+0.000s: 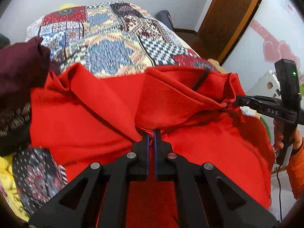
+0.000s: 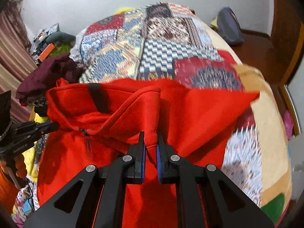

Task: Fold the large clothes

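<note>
A large red hoodie (image 1: 106, 117) hangs over the near end of the bed, its hood and zip collar up top; it also fills the right wrist view (image 2: 190, 114). My left gripper (image 1: 151, 133) is shut on a fold of the red cloth near the shoulder. My right gripper (image 2: 151, 135) is shut on the hood's edge. In the left wrist view the right gripper (image 1: 235, 99) comes in from the right and pinches the collar. In the right wrist view the left gripper (image 2: 55, 126) comes in from the left at the hoodie's edge.
A patchwork-patterned bedspread (image 1: 114, 38) covers the bed behind the hoodie. A dark maroon garment (image 1: 20, 64) lies heaped at the left. A brown wooden door (image 1: 224, 19) stands at the back right. A blue-grey bag (image 2: 229, 26) and clutter sit near the walls.
</note>
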Tool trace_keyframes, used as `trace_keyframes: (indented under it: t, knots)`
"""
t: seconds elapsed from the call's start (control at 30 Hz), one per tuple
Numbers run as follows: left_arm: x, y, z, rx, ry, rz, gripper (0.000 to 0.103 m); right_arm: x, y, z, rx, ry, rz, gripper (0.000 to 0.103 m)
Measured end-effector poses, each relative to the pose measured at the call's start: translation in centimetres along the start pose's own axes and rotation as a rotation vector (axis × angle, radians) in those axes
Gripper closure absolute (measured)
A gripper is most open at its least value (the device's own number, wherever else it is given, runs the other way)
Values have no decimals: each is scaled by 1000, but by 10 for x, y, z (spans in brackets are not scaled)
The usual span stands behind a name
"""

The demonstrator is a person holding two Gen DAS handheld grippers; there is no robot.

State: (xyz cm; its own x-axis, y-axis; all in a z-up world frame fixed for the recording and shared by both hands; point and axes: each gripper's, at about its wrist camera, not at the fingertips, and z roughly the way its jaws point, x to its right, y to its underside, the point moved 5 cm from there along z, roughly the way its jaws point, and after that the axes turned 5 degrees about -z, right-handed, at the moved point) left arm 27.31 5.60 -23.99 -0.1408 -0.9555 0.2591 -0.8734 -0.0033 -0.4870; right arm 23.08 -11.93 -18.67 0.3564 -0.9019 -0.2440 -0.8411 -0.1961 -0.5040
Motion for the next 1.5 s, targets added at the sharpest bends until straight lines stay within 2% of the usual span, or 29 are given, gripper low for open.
trace_keyframes:
  t: [0.17,0.37,0.5,0.7,0.77,0.8,0.87,0.9,1.03,1.13,1.2,1.27,1.37,1.5]
  knots:
    - [-1,29,4,-36,-19,6,100,0,23,1,-26,26,-11,87]
    - [-12,39,-20,-12,-89,32,100,1,35,-18,-46,63,-45,85]
    - [-22,23,-46,42,-150,47,99,8,28,-37,-20,62,-28,85]
    - [-30,-21,-64,112,-162,26,96,22,-7,-69,93,83,7,82]
    - [-31,-40,-62,127,-159,13,90,24,-21,-71,122,99,4,75]
    - [-31,-47,-60,130,-158,7,88,23,-29,-69,130,108,2,74]
    - [-30,-66,-50,130,-136,-16,75,20,-42,-62,141,117,-7,73]
    - [-29,-73,-46,129,-124,-30,75,18,-48,-56,138,108,-11,73]
    - [-32,-103,-21,104,-25,-118,74,9,-65,-24,101,63,-6,73]
    - [-38,-116,0,80,28,-181,74,1,-68,9,37,23,-10,73]
    - [-45,-116,12,67,8,-209,74,-2,-64,25,-9,15,-19,73]
    - [-58,-113,26,45,-46,-213,74,-5,-54,41,-67,10,-33,73]
    - [-85,-96,39,6,-168,-205,74,-5,-32,58,-149,1,-47,73]
    - [-115,-65,37,-23,-187,-246,75,-4,-5,56,-179,30,-85,71]
